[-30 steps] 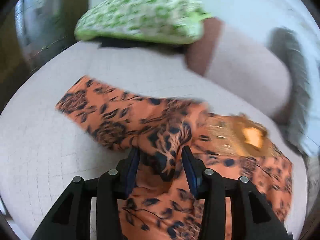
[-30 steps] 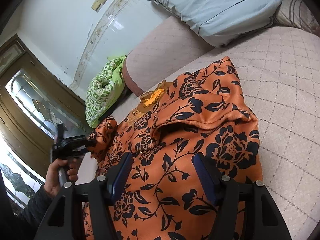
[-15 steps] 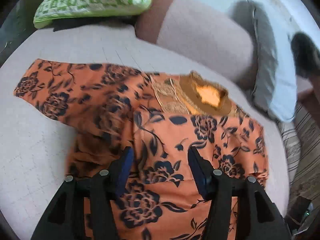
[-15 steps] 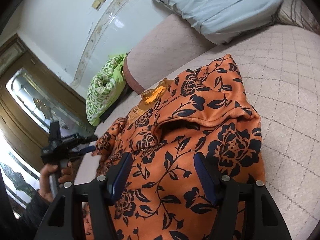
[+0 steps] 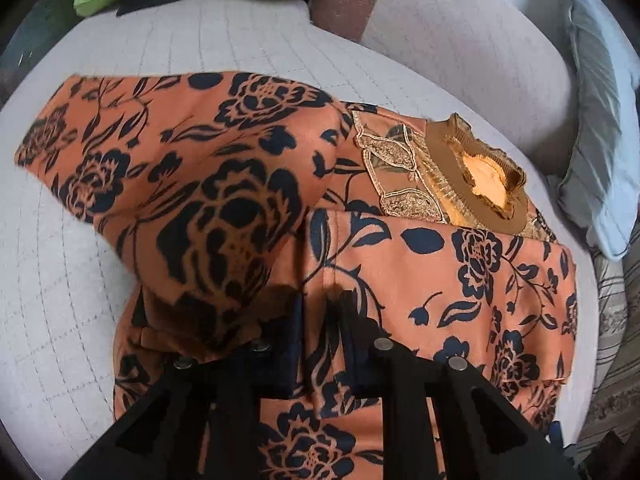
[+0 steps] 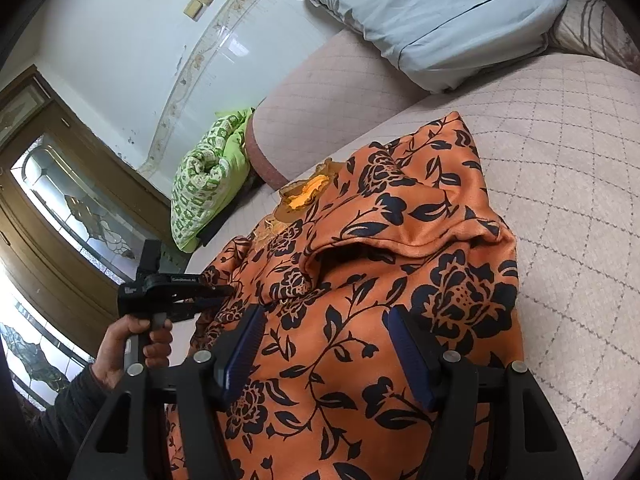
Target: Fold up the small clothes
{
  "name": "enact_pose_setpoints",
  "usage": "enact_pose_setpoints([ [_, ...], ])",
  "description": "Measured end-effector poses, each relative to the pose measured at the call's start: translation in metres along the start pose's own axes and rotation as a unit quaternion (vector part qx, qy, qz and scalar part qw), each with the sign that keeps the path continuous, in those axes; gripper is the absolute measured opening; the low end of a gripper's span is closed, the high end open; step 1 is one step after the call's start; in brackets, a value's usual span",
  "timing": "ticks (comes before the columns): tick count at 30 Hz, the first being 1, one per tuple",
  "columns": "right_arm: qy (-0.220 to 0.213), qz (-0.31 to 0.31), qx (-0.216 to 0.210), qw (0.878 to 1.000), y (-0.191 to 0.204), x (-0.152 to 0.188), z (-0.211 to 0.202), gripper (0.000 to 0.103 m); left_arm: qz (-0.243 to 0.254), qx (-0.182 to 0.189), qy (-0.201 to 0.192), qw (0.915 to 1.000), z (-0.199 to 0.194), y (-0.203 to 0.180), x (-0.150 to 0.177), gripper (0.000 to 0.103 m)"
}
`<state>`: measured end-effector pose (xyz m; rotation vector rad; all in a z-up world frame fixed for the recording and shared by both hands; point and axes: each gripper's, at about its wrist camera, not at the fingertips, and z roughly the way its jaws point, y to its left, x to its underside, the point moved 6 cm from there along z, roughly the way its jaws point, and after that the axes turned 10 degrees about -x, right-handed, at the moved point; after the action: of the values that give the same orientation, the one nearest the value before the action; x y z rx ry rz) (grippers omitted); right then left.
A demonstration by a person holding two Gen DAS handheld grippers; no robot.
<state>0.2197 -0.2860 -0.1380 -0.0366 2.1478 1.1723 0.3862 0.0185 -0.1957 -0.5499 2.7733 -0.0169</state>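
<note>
garment: orange floral top, spread on quilted sofa seat, collar toward backrest.
L gripper: jaws closing on a fabric ridge near top's mid-body, cloth between pads; sleeve lifted and draped over from seat side of top.
R gripper: jaws spread wide, hovers above top's lower half, grasps nothing.
hand: grips L tool's handle, at top's window-side edge.
step (judged): sleeve fold-in under way; body fold not yet done.
risk 1: pinch prob. catches 2+ layers, so pulling drags whole top, not just sleeve.
risk 2: satin-like cloth looks slick; thin bite may slip out mid-lift.
risk 3: far sleeve bunched at top's pillow-side, so fold likely lumpy unless flattened 1st.
risk 4: no R hold-down, so top may slide on seat.
</note>
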Motion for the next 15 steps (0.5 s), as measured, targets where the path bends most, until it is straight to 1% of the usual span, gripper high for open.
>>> enact_pose_setpoints([
  [3, -0.002, 0.006, 0.001, 1.000, -0.003, 0.000, -0.001, 0.067, -0.012, 0.003, 0.007, 0.9999, 0.009, 0.000, -0.008, 0.018],
  [4, -0.002, 0.007, 0.000, 1.000, -0.003, 0.000, -0.001, 0.067, -0.004, -0.004, 0.002, 1.0000, 0.009, -0.002, -0.011, 0.016],
  [5, -0.002, 0.006, 0.000, 1.000, -0.003, 0.000, -0.001, 0.067, 0.007, -0.014, -0.007, 0.9999, 0.008, -0.005, -0.013, 0.008],
  [7, 0.000, 0.002, 0.001, 1.000, -0.002, 0.000, 0.000, 0.067, 0.009, -0.017, -0.011, 0.9998, 0.005, -0.002, -0.016, 0.003],
  [8, 0.001, 0.001, 0.001, 1.000, -0.001, 0.000, 0.001, 0.067, 0.007, -0.019, -0.019, 0.9996, 0.003, -0.004, -0.017, 0.002],
  [10, 0.000, 0.000, 0.001, 1.000, -0.001, 0.000, 0.001, 0.067, 0.019, -0.045, -0.060, 0.9970, -0.008, -0.005, -0.025, 0.002],
  [12, -0.003, 0.000, 0.001, 1.000, -0.001, 0.000, -0.001, 0.067, 0.032, -0.075, -0.100, 0.9917, -0.022, -0.003, -0.038, 0.002],
  [15, -0.007, 0.003, 0.002, 1.000, -0.004, -0.001, -0.003, 0.067, 0.039, -0.102, -0.134, 0.9849, -0.034, 0.002, -0.056, 0.002],
])
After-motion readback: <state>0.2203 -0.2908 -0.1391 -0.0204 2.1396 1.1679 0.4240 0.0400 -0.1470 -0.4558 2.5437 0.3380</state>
